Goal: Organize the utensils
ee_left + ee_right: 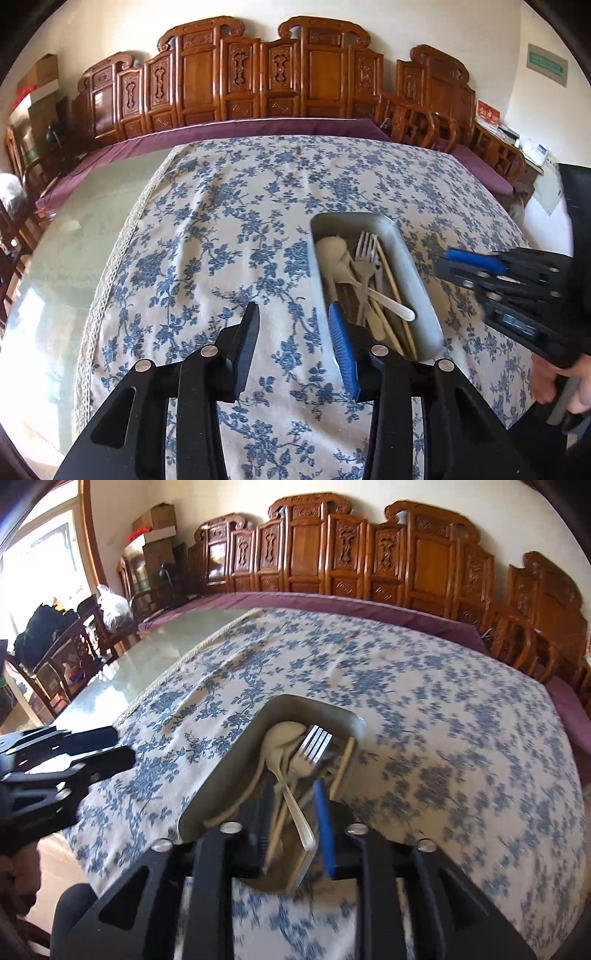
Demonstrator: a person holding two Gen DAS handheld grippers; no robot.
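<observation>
We judged the job close to done. The utensils we could see all lay together in the metal tray (413,258) on the floral tablecloth (221,221): a pale spoon (332,251), a fork (365,247) and chopsticks (391,280) lengthwise beside them, with a second, white spoon handle crossing toward the near end. No loose piece showed on the cloth in either view, so little seemed left beyond pulling both hands clear, though the near table edge was cut off and we could not rule out a stray item there.

The left gripper (295,332) stood partly open over bare cloth just beside the tray's left wall, with nothing between its fingers. The right gripper (291,819) sat over the tray's near end with its fingers a little apart; the fork handle ran through the gap, but we saw no pad pressing it, so we read that gripper as holding nothing.

Several things were hard to read. The right wrist view was smeared by motion, and the gripper body hid the tray's near corner and the ends of the handles. Darker pieces under the fork could not be identified. From the left wrist view, the right gripper (465,266) appeared only from the side, and a hand (554,384) on its grip was clipped at the frame edge.
</observation>
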